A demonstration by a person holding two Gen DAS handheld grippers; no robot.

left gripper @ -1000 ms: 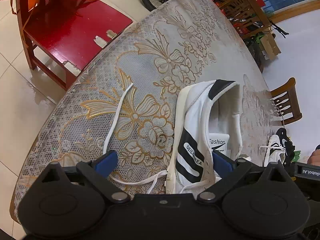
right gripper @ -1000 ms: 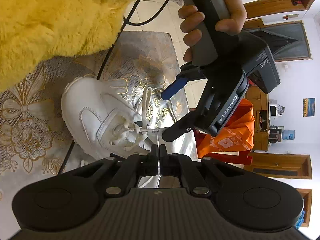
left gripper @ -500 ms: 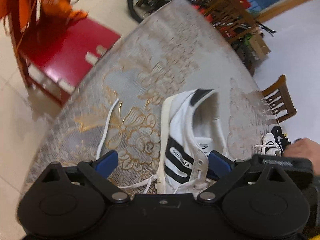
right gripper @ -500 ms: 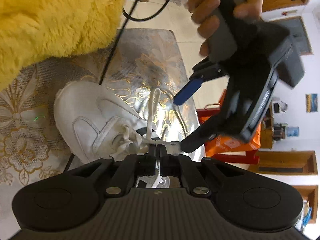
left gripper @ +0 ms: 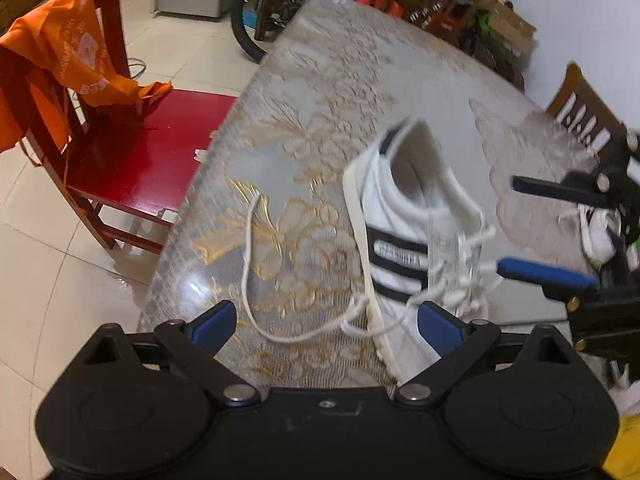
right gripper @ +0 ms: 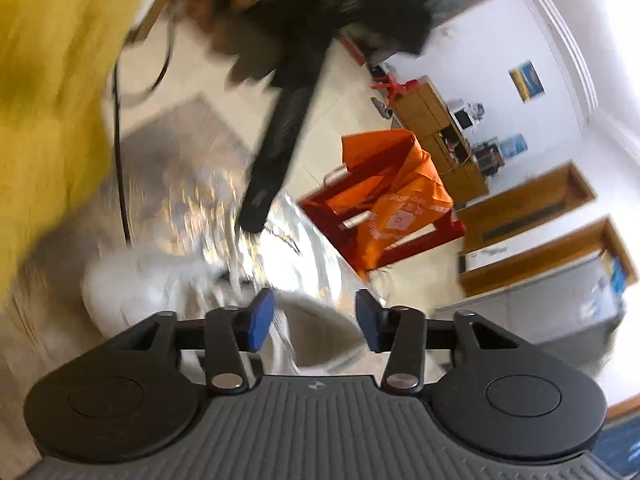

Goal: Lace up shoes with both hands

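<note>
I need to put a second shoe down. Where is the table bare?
Bare table lies beyond the shoe heel, toward the bicycle wheel. Left of the shoe the loose lace trails. Crowded at the right gripper.

Red wooden chair [left gripper: 132,152] beside desk [left gripper: 360,92], orange cloth [left gripper: 68,60] draped over its back. Bicycle wheel [left gripper: 256,12] beyond desk's far edge. Brown wooden chair [left gripper: 580,120] at right. Pale tiled floor [left gripper: 40,280].

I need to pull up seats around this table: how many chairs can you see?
2. A red chair draped with an orange bag stands at the table's left edge; a brown wooden chair stands at the far right. Others may be hidden in the background clutter.
</note>
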